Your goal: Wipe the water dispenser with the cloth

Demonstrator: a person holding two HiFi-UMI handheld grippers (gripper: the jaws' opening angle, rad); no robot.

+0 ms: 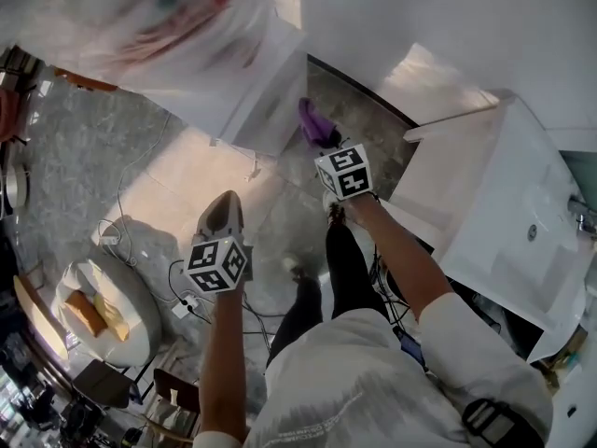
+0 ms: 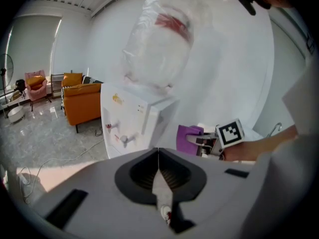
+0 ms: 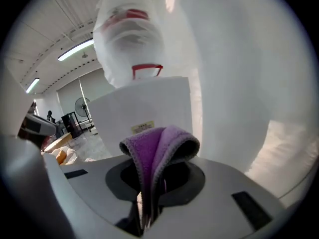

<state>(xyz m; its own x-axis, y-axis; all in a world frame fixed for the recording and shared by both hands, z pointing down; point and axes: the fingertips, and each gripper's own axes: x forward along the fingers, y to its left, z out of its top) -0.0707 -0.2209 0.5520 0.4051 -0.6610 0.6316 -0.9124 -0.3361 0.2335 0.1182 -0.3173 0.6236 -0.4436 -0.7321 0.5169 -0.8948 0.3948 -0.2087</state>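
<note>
Purple cloth [image 3: 155, 151] pinched in the closed jaws of the right gripper [image 3: 145, 217], held just beside the white water dispenser [image 3: 149, 106] — a plastic-wrapped bottle [image 2: 160, 39] seated on top, contents not discernible — left gripper [image 2: 163, 203] pressed together, nothing held.

Place: you're in an office-type lounge / break area, open-plan.
Seating: orange sofa [image 2: 82, 101] + pink armchair [image 2: 36, 86] at the far side; round white seat [image 1: 138, 292] w/ cushions [image 1: 86, 314] near you.
Floor: grey marble-look floor [image 1: 65, 157], cables [image 1: 140, 171] trailing across it.
Ceiling: strip light [image 3: 75, 50] overhead.
Kit: water dispenser [image 2: 132, 121] w/ big bottle [image 2: 159, 44] on top; standing fan [image 3: 82, 108] behind it.
</note>
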